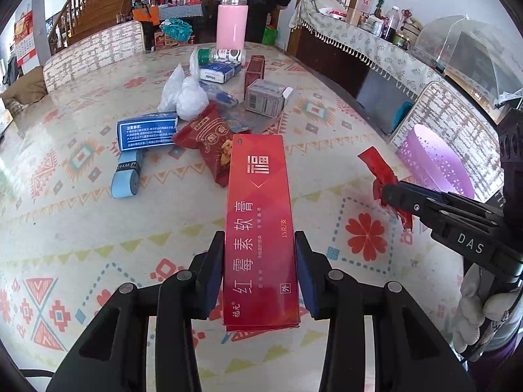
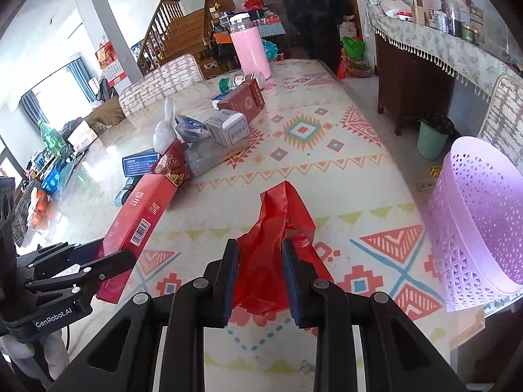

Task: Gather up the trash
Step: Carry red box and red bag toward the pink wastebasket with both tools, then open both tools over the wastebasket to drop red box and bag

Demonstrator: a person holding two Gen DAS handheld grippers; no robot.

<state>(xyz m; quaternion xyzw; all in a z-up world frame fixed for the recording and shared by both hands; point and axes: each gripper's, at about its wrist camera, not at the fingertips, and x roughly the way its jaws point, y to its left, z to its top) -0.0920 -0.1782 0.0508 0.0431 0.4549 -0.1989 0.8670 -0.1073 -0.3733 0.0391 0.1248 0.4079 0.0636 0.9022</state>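
Left gripper (image 1: 261,261): jaws clamped on a long red ointment box (image 1: 258,228), held above the table (image 1: 327,114). Right gripper (image 2: 260,277): jaws pinched on a crumpled red wrapper (image 2: 278,228), near the purple basket (image 2: 474,228).

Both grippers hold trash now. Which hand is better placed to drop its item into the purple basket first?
Right, probably. The right gripper, shut on the red wrapper, is next to the purple basket. The left gripper holds the red box farther from it, across the table.
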